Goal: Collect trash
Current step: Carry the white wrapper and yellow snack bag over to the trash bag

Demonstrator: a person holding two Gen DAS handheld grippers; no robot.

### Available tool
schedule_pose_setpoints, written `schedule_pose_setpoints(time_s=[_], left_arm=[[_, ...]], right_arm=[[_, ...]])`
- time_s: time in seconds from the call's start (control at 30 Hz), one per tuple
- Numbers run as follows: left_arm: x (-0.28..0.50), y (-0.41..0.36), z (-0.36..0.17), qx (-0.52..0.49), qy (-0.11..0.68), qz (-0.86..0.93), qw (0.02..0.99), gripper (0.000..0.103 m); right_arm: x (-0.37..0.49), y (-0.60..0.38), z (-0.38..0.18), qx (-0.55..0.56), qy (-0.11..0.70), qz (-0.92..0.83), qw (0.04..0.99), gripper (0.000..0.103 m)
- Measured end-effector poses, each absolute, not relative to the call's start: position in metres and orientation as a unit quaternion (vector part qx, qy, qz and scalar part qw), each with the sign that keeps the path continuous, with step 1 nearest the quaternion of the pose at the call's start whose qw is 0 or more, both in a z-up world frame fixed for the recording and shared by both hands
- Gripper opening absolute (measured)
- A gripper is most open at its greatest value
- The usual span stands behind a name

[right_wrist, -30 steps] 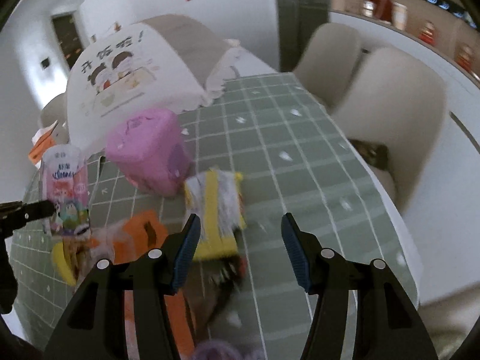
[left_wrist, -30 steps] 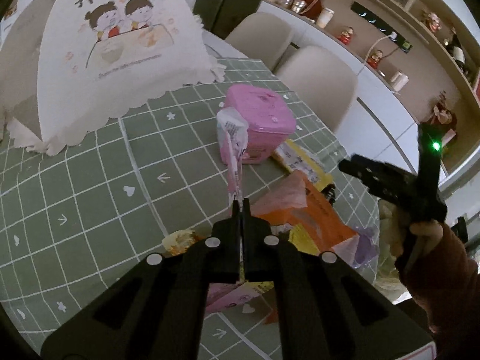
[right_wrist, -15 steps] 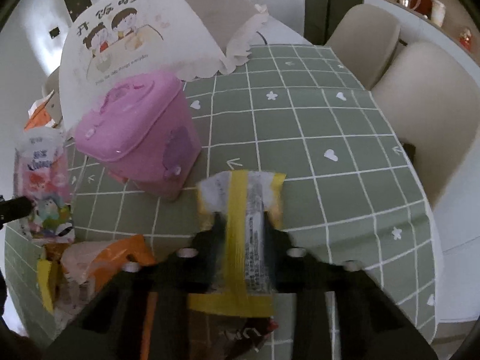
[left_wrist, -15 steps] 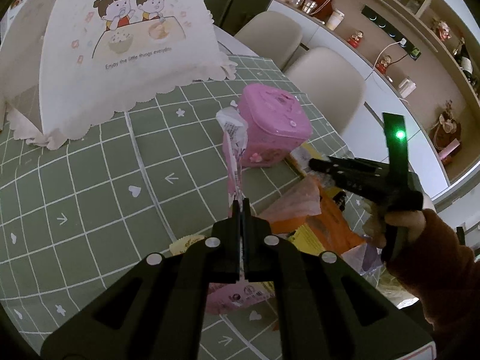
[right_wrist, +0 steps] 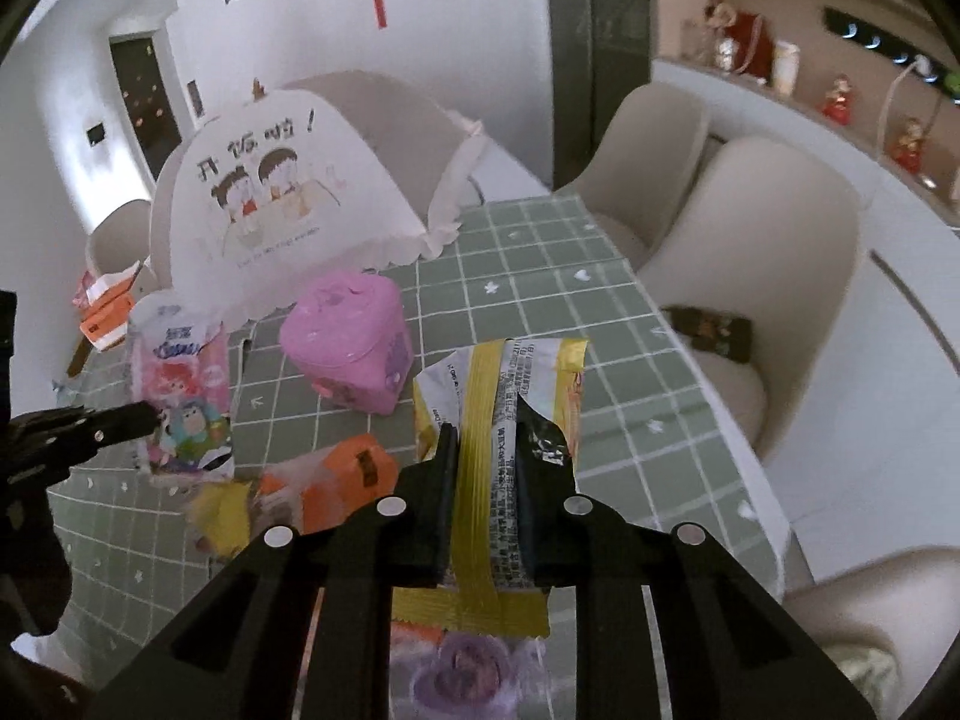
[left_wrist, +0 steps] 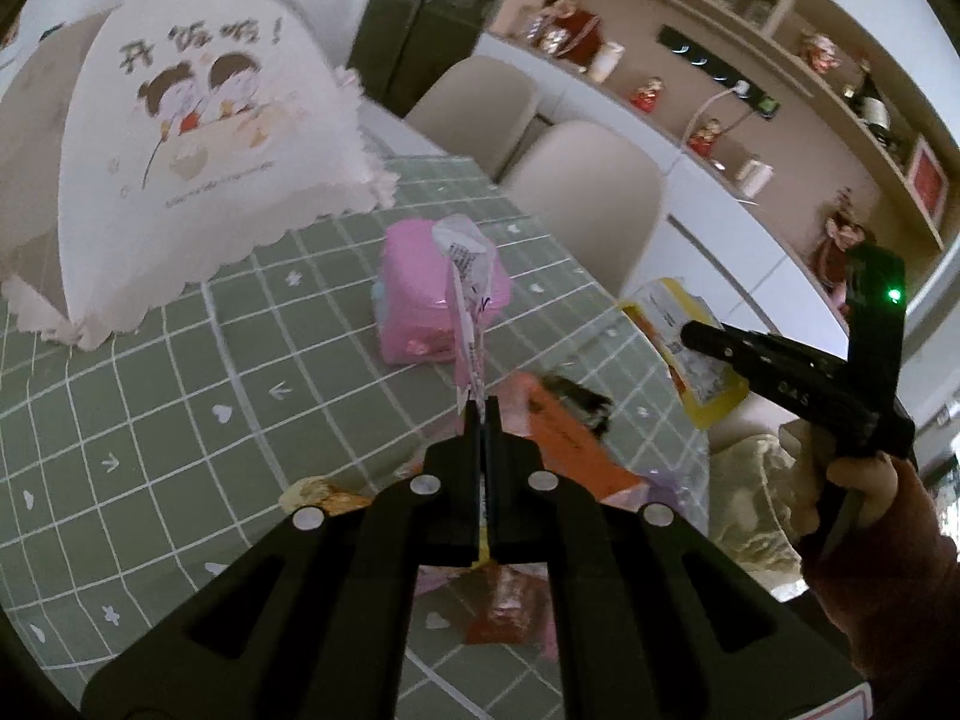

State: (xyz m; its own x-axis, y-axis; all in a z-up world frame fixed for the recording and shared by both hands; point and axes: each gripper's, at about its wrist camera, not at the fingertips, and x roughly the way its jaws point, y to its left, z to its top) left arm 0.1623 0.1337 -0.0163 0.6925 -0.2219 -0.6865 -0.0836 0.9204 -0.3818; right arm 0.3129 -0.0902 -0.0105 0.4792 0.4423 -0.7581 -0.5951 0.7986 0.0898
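Jaws clamped: left gripper point(left_wrist: 482, 405) pinches a pink wrapper point(left_wrist: 468, 294), right gripper point(right_wrist: 483, 450) grips a yellow wrapper point(right_wrist: 498, 420), both lifted above the green table point(right_wrist: 540, 276), near the pink box point(right_wrist: 348, 342).

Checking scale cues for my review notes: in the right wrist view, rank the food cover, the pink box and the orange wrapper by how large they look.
1. food cover, clearly largest, though farthest.
2. pink box.
3. orange wrapper, crumpled and blurred; close to the box in apparent size, so this pair is unsure.
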Motion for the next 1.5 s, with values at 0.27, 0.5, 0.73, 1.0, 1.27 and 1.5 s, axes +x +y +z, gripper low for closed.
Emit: schedule_pose_setpoints(time_s=[0.27,0.5,0.73,1.0,1.27,1.5], left_arm=[[0.147,0.103,0.003,-0.179,0.377,-0.076,0.905,0.001],[0.143,0.067,0.016,-0.158,0.375,-0.113,0.906,0.001],[0.146,0.014,0.028,-0.135,0.37,-0.161,0.905,0.001],[0.146,-0.057,0.034,-0.115,0.372,-0.209,0.897,0.001],[0.149,-0.13,0.032,-0.095,0.379,-0.242,0.888,0.001],[0.159,-0.195,0.022,-0.087,0.389,-0.262,0.879,0.001]], right_arm=[[0.255,-0.135,0.015,-0.079,0.388,0.258,0.881,0.018],[0.219,-0.172,0.03,-0.054,0.373,0.225,0.898,0.018],[0.19,-0.223,0.047,-0.049,0.351,0.181,0.918,0.018],[0.167,-0.299,0.06,-0.031,0.335,0.134,0.932,0.018],[0.154,-0.364,0.06,-0.014,0.328,0.109,0.938,0.018],[0.153,-0.419,0.047,-0.001,0.334,0.095,0.938,0.018]])
